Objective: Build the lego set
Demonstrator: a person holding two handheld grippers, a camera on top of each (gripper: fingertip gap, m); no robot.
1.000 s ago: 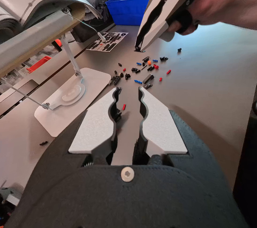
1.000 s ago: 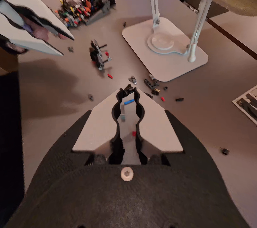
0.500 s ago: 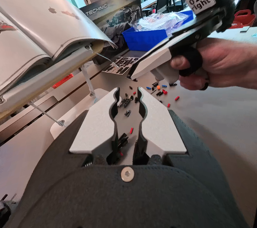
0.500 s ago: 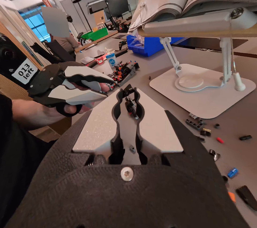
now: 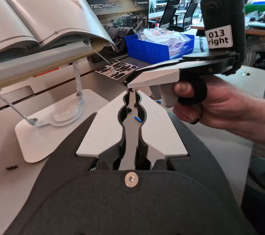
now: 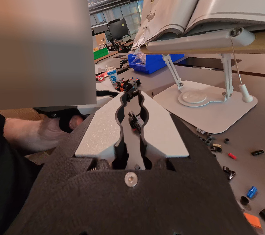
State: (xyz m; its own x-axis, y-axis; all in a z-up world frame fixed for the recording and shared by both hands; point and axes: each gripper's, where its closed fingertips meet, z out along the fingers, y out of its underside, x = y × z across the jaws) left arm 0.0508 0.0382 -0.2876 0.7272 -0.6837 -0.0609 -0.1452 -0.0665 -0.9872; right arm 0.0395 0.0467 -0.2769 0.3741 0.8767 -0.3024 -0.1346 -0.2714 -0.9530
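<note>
I've got the right gripper (image 5: 126,84) out in front of the left camera, its white fingers (image 5: 154,76) pressed together on a small black lego piece (image 5: 129,90) that pokes out at the very tip, lifted clear of the grey bench (image 5: 207,150). The left gripper (image 5: 132,92) sits right under it, fingers (image 5: 109,124) spread with nothing between them, tips almost touching that piece. This looks to me like a hand-over or a mid-air mating. The piece should be featherlight, hard and slick, so it could pivot or pop out. I'd take it across its flat sides, close to the right tips, and squeeze gently. Down on the bench, near and centre in the right view, lies a small black-and-grey sub-assembly (image 6: 134,123). The larger multicoloured part-built model (image 6: 126,83) sits further back, and loose pins and beams (image 6: 207,140) are scattered to the right. The open instruction book (image 6: 200,1) on its white stand (image 6: 215,113) looms on the far right.
</note>
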